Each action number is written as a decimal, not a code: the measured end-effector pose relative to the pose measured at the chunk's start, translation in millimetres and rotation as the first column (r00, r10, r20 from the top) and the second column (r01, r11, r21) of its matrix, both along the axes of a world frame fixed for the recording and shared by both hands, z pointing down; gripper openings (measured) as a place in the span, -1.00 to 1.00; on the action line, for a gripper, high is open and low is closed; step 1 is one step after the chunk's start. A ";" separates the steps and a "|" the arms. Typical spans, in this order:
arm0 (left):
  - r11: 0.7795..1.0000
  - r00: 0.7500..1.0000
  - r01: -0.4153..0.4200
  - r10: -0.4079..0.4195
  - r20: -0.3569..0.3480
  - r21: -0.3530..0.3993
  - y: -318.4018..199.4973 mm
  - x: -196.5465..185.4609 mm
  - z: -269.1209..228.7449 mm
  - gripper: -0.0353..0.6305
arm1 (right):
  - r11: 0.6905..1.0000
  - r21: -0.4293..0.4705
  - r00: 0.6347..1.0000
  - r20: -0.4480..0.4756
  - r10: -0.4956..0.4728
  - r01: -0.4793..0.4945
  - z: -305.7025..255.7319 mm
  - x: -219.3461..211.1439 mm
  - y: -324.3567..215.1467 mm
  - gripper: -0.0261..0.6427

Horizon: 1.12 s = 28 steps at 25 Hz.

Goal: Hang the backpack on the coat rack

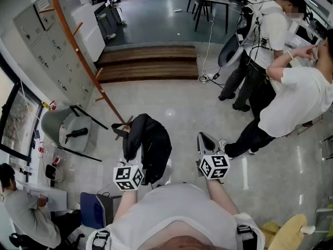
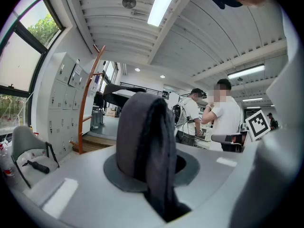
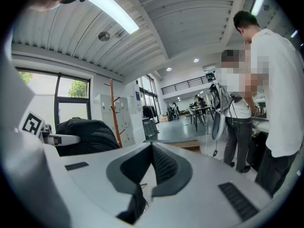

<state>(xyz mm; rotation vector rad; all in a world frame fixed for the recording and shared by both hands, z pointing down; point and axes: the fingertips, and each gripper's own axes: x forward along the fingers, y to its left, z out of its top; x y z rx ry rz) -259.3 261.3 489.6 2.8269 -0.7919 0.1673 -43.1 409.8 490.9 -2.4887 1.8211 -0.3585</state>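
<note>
Your left gripper (image 1: pixel 133 158) is clamped on a dark strap (image 2: pixel 145 141) of the black backpack (image 1: pixel 151 142), and in the head view the bag buries its jaw tips. Your right gripper (image 3: pixel 152 152) is pinched closed on nothing. The coat rack (image 1: pixel 78 51) leans at 11 o'clock from the bag, with its foot partly hidden behind it.

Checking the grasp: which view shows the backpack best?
Head view: the whole backpack hangs from the left tongs. Left gripper view shows only its strap; right gripper view, its bulk at left.

L gripper (image 1: pixel 133 151) clamped; R gripper (image 3: pixel 152 148) jaws together; both near level.
</note>
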 end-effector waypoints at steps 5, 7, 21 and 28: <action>1.000 1.000 -0.007 0.007 0.013 0.005 -1.4 -3.4 -1.2 -0.66 | 1.000 -0.007 1.000 0.005 -0.004 0.004 0.6 -3.6 -4.3 -0.90; 1.000 1.000 -0.008 0.008 0.013 0.005 -1.8 -3.4 0.4 -0.66 | 1.000 -0.010 1.000 0.000 -0.011 0.011 1.5 -3.4 -6.6 -0.90; 0.999 0.999 -0.034 0.034 -0.005 -0.007 -25.1 -25.3 10.6 -0.66 | 0.997 -0.004 0.997 0.009 0.076 -0.076 9.1 -11.7 -24.6 -0.90; 0.998 0.998 -0.059 0.059 0.004 -0.004 -51.0 -38.4 21.0 -0.66 | 0.996 -0.020 0.996 0.002 0.090 -0.090 20.0 -29.8 -48.2 -0.90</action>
